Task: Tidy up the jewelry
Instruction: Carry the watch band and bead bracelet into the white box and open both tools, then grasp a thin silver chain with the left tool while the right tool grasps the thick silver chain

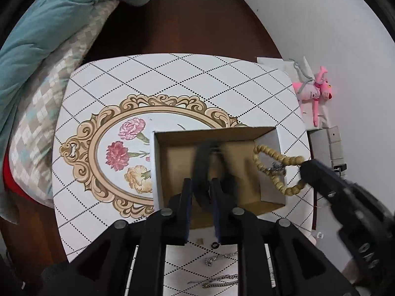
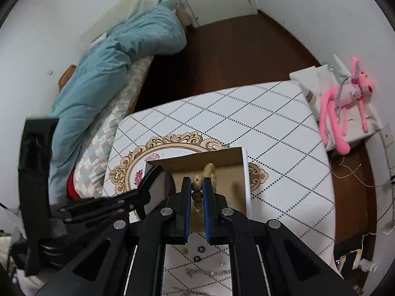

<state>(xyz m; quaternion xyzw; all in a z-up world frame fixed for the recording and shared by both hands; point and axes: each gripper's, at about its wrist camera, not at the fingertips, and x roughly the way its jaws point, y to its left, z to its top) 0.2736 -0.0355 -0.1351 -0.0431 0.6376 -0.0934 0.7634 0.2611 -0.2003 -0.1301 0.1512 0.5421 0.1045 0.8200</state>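
An open cardboard box (image 1: 172, 148) stands on the white patterned table (image 1: 172, 79); it also shows in the right wrist view (image 2: 237, 157). My left gripper (image 1: 201, 187) is shut on a black band (image 1: 201, 162) held over the box. My right gripper (image 2: 197, 185) is shut on a tan beaded bracelet (image 2: 197, 180), which hangs over the box's right wall in the left wrist view (image 1: 271, 155). Silver chains (image 1: 217, 281) and small black rings (image 2: 198, 254) lie on the table near the front edge.
A bed with a teal duvet (image 1: 49, 32) runs along the table's left side. A pink plush toy (image 2: 345, 103) lies on a white box right of the table. Dark wooden floor (image 1: 187, 22) lies beyond. Cables (image 2: 358, 177) trail at right.
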